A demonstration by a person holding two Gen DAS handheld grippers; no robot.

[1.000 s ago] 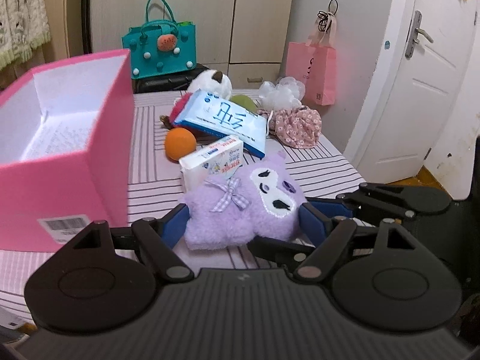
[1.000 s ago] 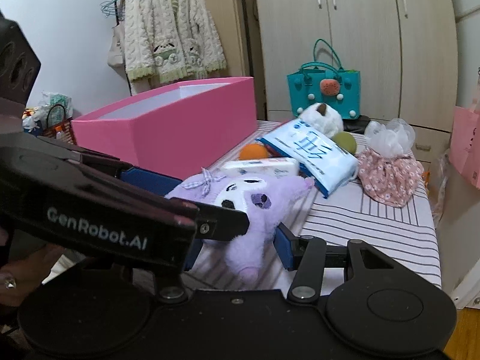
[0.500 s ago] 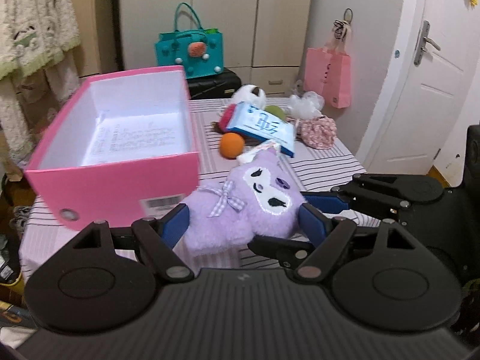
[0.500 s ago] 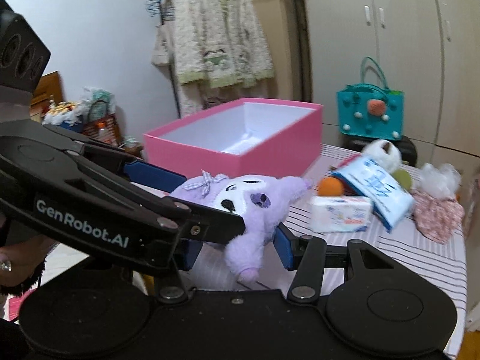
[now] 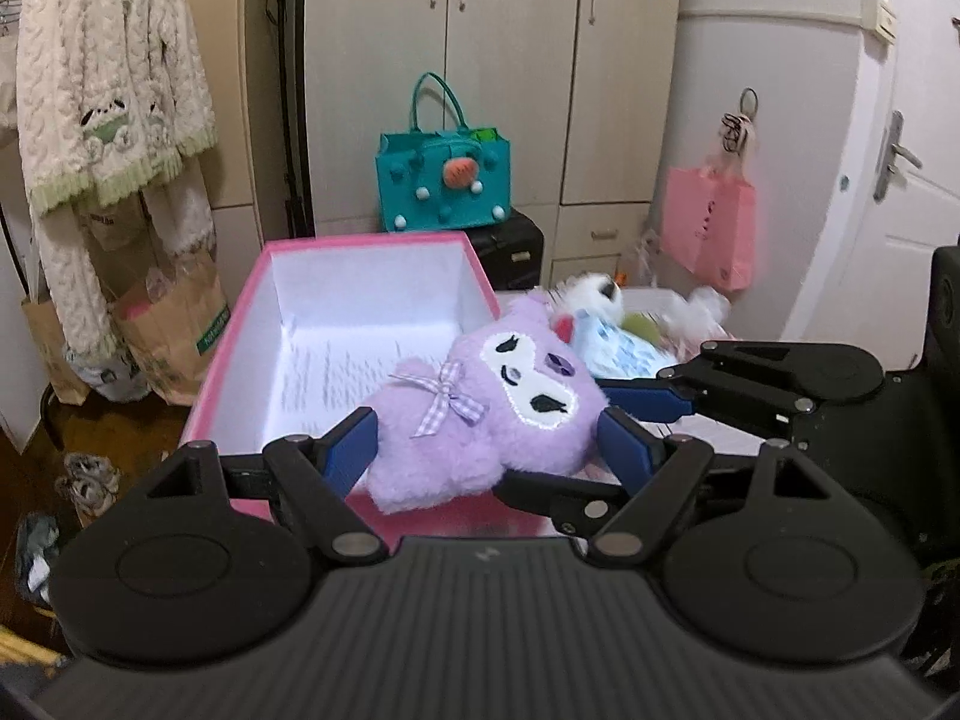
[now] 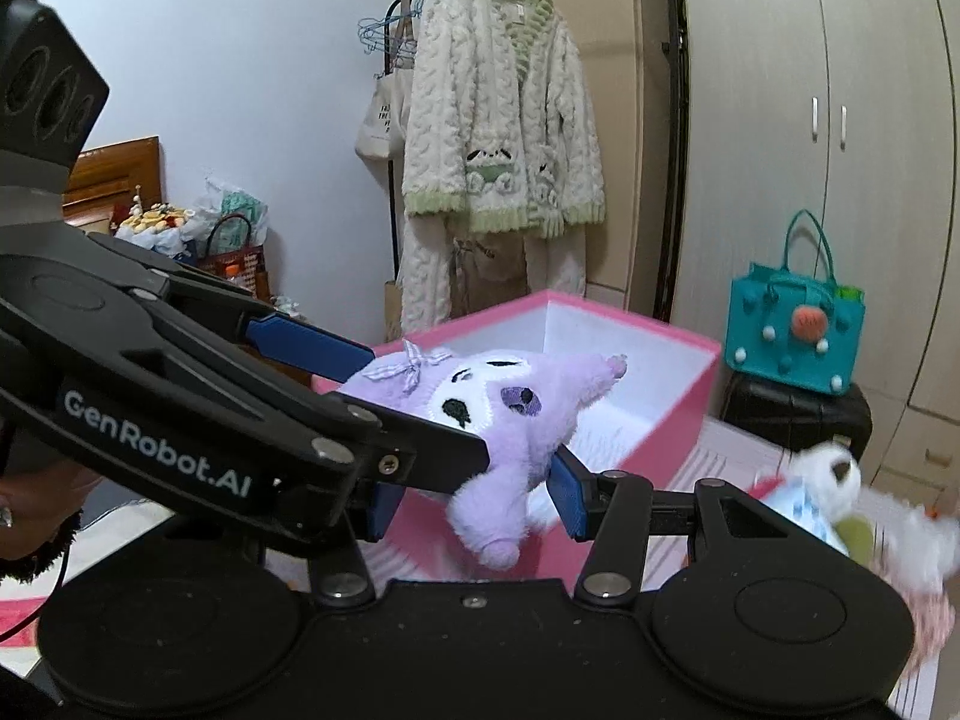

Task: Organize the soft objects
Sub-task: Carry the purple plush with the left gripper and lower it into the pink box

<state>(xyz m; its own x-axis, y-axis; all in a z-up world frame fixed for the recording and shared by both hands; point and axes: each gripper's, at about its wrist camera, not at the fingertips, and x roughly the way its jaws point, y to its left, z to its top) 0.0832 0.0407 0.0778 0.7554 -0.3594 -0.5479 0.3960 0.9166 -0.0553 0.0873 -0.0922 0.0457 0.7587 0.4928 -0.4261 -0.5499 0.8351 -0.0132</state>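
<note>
while both grippers carry it together, the purple plush toy [image 5: 480,414] hangs in the air over the near end of the pink box [image 5: 240,324], whose white inside shows only a sheet of paper on its floor. the left gripper [image 5: 489,447] has its blue pads pressed into the two flanks of the body, one beside the gingham bow and one below the face, and the pile bulges out past them. the right gripper [image 6: 474,489] is clamped lower down on a narrow limb or lower part, its pads standing closer together than the left ones, with a fluffy end dangling below them. the toy looks very light and wholly soft: it sags and bends between the two grips and takes its shape from whatever squeezes it, so it will not slip easily but can twist or flop. the thick middle of the body seems the best place to hold, since the ear and the thin limb would stretch or swing. nothing about it looks breakable, so i judge it could be released low over the box without harm. behind it on the striped table [image 5: 738,438] lie other soft things, blurred, among them a white plush [image 5: 594,294] and a blue tissue pack [image 5: 618,348].
</note>
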